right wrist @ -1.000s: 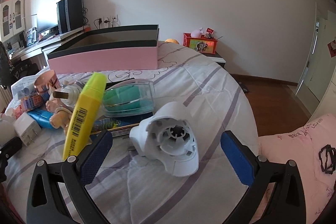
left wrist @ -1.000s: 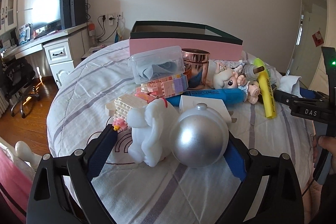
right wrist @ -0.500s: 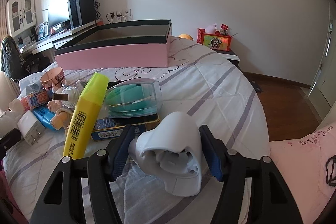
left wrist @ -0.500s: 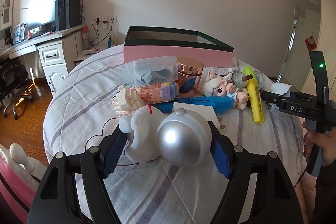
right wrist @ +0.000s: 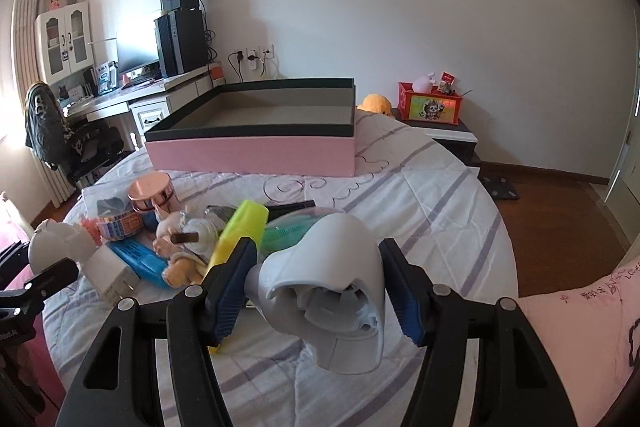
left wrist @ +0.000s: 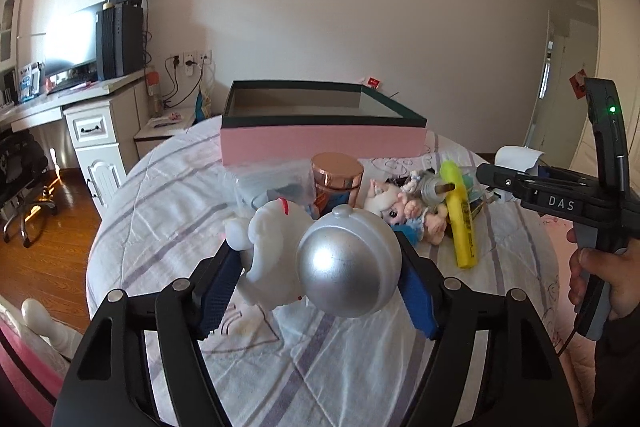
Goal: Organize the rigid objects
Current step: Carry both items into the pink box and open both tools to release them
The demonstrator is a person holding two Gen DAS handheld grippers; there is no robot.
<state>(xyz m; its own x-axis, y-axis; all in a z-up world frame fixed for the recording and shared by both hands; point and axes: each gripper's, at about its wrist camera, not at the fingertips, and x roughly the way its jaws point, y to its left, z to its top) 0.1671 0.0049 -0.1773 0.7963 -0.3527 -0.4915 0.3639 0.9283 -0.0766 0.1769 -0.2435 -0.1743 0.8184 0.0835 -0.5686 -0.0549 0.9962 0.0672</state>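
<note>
My left gripper (left wrist: 316, 287) is shut on a white figure with a silver ball (left wrist: 344, 263) and holds it above the bed. My right gripper (right wrist: 320, 287) is shut on a white plastic fan-like device (right wrist: 332, 291), lifted off the bed; this gripper also shows at the right of the left wrist view (left wrist: 492, 175). An open pink box with a dark rim (left wrist: 320, 139) stands at the far side of the bed, and also shows in the right wrist view (right wrist: 256, 151). It looks empty.
A pile lies on the striped bed cover: a yellow highlighter (left wrist: 460, 223), a copper-lidded jar (left wrist: 338, 179), a small doll (left wrist: 404, 215), a blue pen case (right wrist: 140, 259), a white charger (right wrist: 110, 273), a clear case (left wrist: 268, 183). A desk (left wrist: 80, 115) stands left.
Both grippers closed on their objects and lifted them off the bed. The views now sit higher, with the pink box seen more from above.
</note>
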